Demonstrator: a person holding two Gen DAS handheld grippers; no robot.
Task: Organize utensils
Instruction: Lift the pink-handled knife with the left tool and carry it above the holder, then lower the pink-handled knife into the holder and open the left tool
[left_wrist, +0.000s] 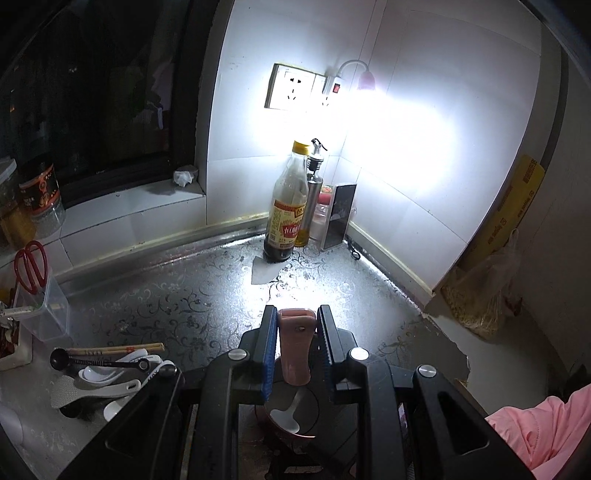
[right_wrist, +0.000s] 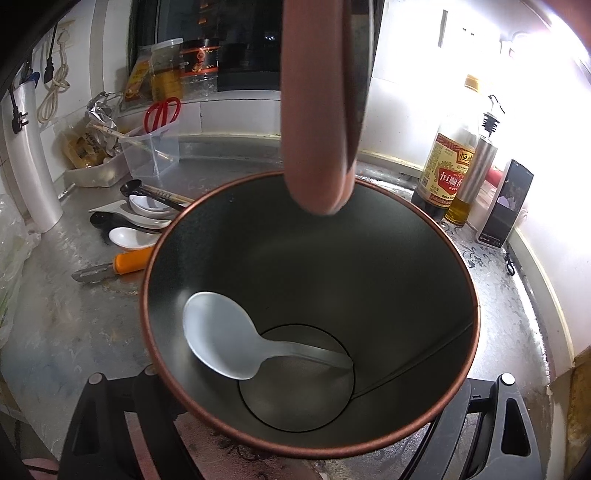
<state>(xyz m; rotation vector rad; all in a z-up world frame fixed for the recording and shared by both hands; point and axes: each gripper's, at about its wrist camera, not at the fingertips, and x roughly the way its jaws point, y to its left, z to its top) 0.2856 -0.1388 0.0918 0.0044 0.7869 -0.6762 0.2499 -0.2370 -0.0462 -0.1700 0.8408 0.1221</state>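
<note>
My left gripper is shut on the pink handle of a utensil and holds it upright over a copper-rimmed metal can. In the right wrist view the pink handle hangs down into the can's mouth. A white rice paddle lies inside the can. The can fills the right wrist view and hides my right gripper's fingertips; it sits between the gripper's arms. Loose utensils lie on the counter at the left: white spoons, a black spoon, chopsticks, an orange-handled peeler.
A clear plastic box with red scissors stands at the left. A vinegar bottle, an oil bottle and a phone stand in the back corner. A lamp glares on the wall. A bag sits at the right.
</note>
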